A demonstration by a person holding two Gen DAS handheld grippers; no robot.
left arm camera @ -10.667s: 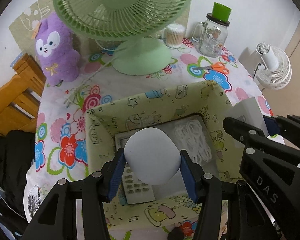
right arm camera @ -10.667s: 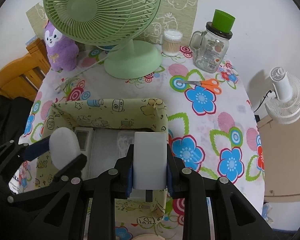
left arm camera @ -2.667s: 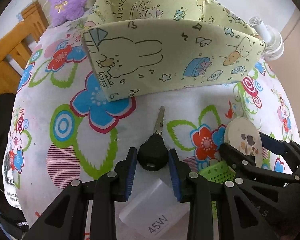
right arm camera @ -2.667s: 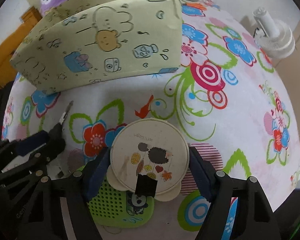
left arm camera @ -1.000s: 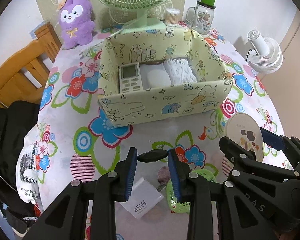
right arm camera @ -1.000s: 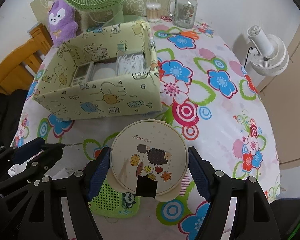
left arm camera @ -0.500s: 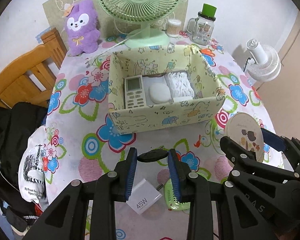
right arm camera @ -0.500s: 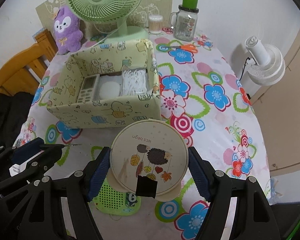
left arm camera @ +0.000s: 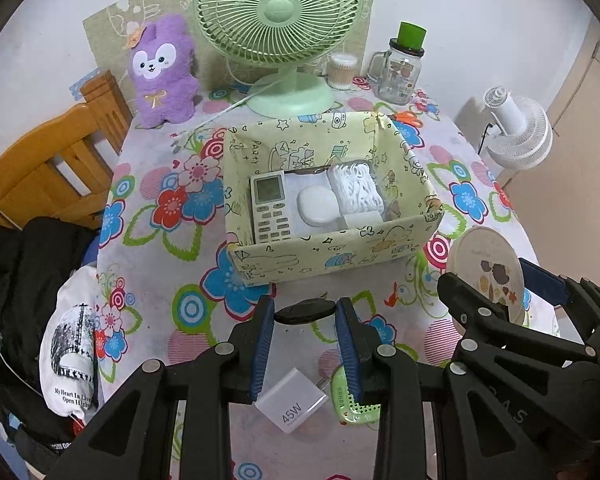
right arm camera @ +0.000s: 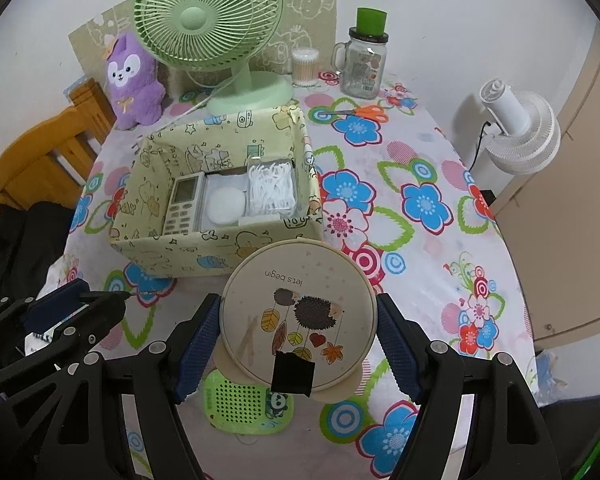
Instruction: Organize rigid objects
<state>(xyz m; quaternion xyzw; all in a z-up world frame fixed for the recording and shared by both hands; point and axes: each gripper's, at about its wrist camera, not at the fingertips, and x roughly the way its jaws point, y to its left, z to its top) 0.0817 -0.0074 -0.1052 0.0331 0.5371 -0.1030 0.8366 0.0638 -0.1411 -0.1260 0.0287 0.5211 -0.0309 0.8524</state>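
Between ribbed blue pads [right arm camera: 198,340], a smooth round mirror [right arm camera: 298,312].

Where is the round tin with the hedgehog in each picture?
Left wrist view: the tin is at the right edge, seen at a slant in the right claw.
Right wrist view: the tin is at bottom centre, held between the blue pads.
Shared landmark: the yellow box.
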